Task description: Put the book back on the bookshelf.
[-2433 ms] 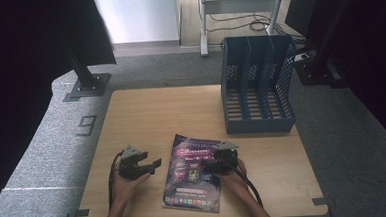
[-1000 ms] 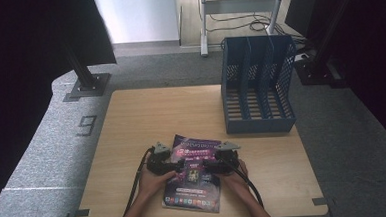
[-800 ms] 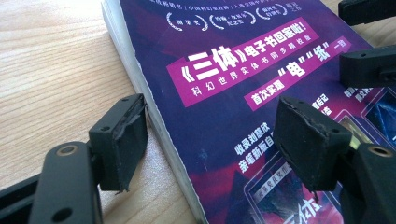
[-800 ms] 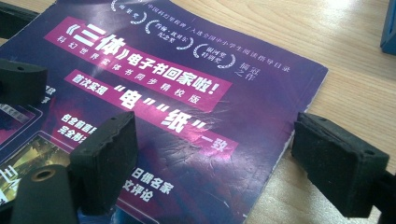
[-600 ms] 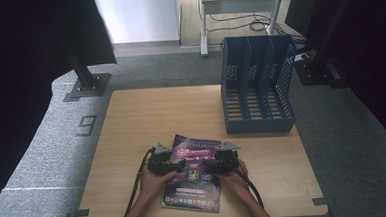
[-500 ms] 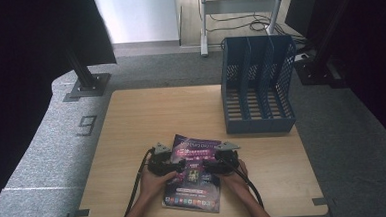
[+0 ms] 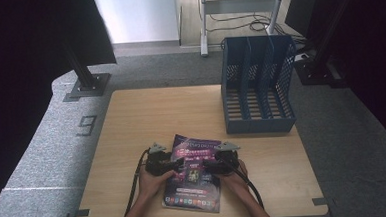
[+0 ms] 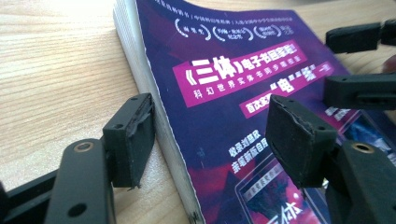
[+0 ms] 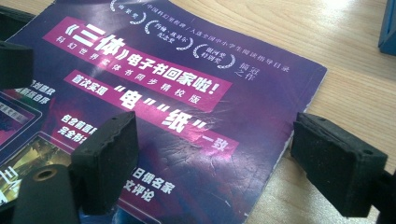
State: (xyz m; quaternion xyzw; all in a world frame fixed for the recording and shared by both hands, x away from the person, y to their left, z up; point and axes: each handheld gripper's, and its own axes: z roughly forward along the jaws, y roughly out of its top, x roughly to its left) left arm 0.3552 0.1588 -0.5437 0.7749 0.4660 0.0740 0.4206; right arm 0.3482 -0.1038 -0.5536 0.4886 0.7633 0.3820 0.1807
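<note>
Near the table's (image 7: 131,121) front edge lies a purple, white-lettered book (image 7: 194,173), both tools (image 7: 181,163) (image 7: 207,165) parted astride its edges.

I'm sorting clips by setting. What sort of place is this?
Probably an office or lab set up for recording: a wooden table on grey carpet, a blue file rack and a purple book on it, and cables by a metal stand behind.

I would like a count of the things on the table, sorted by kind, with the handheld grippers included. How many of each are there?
Purple book: 1
Blue file rack with slots: 1
Handheld grippers: 2, the left gripper and the right gripper, one at each side edge of the book
Total: 4
</note>
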